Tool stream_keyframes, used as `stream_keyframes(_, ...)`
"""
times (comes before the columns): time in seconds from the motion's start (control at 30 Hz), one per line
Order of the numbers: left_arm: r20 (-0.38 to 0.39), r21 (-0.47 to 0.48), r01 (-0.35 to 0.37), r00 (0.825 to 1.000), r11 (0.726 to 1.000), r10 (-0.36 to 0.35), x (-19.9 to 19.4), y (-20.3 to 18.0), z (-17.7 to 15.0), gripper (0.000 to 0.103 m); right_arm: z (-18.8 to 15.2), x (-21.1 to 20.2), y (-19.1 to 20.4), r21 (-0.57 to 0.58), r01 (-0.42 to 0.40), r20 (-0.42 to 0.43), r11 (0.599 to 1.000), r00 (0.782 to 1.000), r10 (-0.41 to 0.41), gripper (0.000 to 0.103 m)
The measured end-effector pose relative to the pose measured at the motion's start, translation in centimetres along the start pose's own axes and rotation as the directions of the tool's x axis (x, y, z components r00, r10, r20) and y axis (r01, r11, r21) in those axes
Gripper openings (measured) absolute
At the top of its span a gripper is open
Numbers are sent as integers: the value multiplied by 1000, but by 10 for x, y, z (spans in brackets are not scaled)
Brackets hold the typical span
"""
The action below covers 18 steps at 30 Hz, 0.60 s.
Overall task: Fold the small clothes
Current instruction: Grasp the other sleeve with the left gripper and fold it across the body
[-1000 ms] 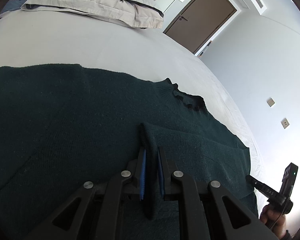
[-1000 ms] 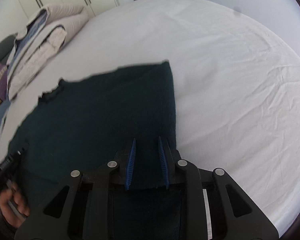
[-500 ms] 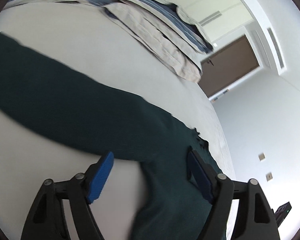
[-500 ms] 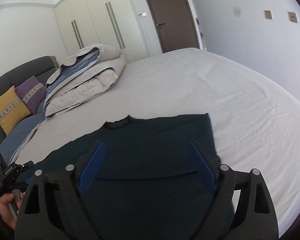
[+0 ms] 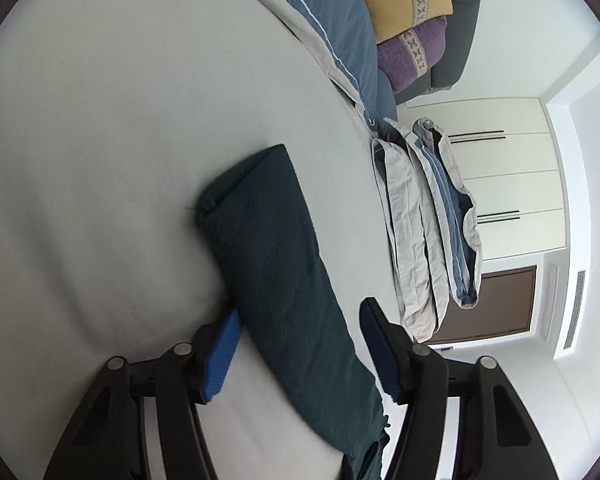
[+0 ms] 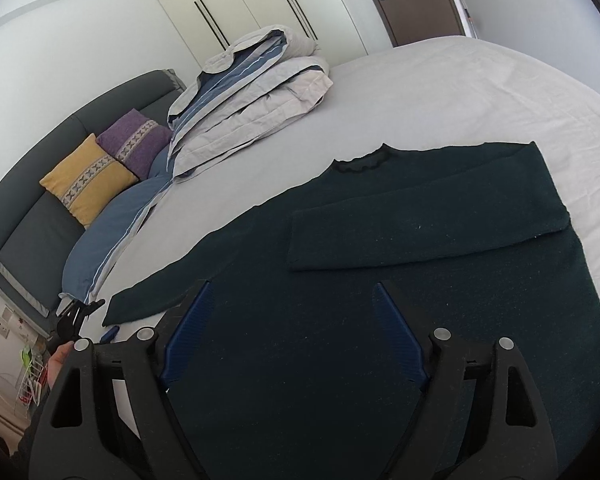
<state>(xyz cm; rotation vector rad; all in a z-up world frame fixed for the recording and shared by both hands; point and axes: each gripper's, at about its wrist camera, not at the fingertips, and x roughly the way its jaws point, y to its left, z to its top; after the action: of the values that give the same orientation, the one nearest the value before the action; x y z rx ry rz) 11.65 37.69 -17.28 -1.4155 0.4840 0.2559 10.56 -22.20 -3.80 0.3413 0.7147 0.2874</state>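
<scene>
A dark green knit sweater [image 6: 380,320] lies flat on the white bed. Its right sleeve [image 6: 428,232] is folded across the chest. Its left sleeve [image 5: 268,256] lies stretched out straight on the sheet. My left gripper [image 5: 300,340] is open, its jaws standing on either side of that sleeve, not closed on it. It also shows in the right wrist view [image 6: 80,316] at the sleeve's cuff. My right gripper [image 6: 292,336] is open and empty above the sweater's lower body.
A folded grey and blue duvet [image 6: 252,92] lies at the head of the bed [image 6: 460,80]. Yellow [image 6: 88,176] and purple [image 6: 134,140] cushions lean on a dark headboard. Wardrobe doors and a brown door stand behind.
Both grippers have opened and let go of the sweater. The right sleeve now lies folded over the chest. My left gripper swung over to the outstretched left sleeve.
</scene>
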Motion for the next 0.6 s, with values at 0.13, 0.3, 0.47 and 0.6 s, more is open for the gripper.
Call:
stream_keyframes(0.13, 16, -87, -36, 999, 996, 37, 15, 10, 17, 16, -3, -12, -6, 5, 16, 15, 1000, 1000, -16, 80)
stream_keyframes(0.3, 50, 49, -65, 997, 997, 63, 2, -19, 5, 8, -2, -16, -32, 49, 35, 21, 998, 999, -36, 77)
stream_keyframes(0.47, -25, 398, -47, 998, 916, 62, 23, -108, -61, 8, -15, -17, -63, 125, 48, 16, 991, 999, -51, 72)
stream_keyframes(0.6, -111, 689, 10, 989, 725, 93, 51, -183, -162, 8, -30, -21, -91, 194, 59, 8, 979, 998, -61, 70)
